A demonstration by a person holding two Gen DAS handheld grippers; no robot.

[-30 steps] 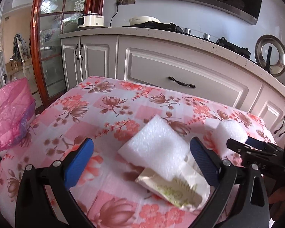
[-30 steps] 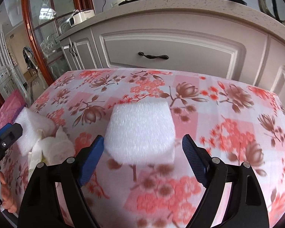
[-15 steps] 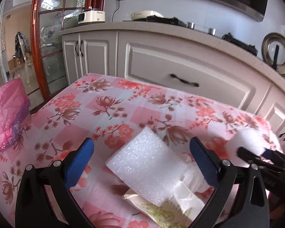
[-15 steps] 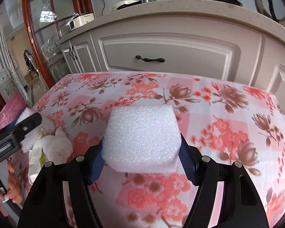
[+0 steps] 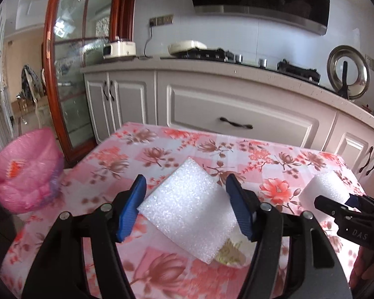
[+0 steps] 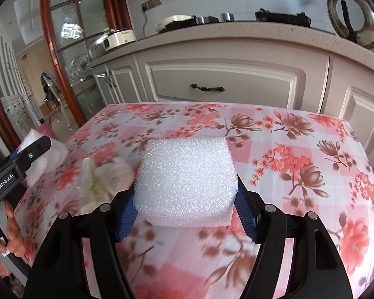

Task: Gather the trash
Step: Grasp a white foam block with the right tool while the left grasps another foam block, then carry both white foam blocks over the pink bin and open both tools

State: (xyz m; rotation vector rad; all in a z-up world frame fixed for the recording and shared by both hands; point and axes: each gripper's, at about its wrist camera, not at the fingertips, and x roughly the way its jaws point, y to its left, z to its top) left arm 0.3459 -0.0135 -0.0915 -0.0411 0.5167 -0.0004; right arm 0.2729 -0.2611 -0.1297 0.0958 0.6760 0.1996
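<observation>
My left gripper (image 5: 185,205) is shut on a flat white foam slab (image 5: 189,209) and holds it just above the floral tablecloth (image 5: 162,154). A crumpled tissue wrapper (image 5: 230,251) lies under the slab's near corner. My right gripper (image 6: 184,209) is shut on a thick white foam block (image 6: 185,182), lifted over the cloth. The foam block also shows in the left wrist view (image 5: 324,189) at the right. In the right wrist view the slab (image 6: 40,159) and the tissue (image 6: 104,177) lie at the left.
A pink bag-lined bin (image 5: 25,169) stands off the table's left edge. White cabinets with a countertop (image 5: 236,74) run behind the table. A glass cabinet door with a wooden frame (image 5: 49,74) is at the back left.
My left gripper has closed onto the foam slab and lifted it. My right gripper closed on the foam block and raised it; both cameras now tilt higher.
</observation>
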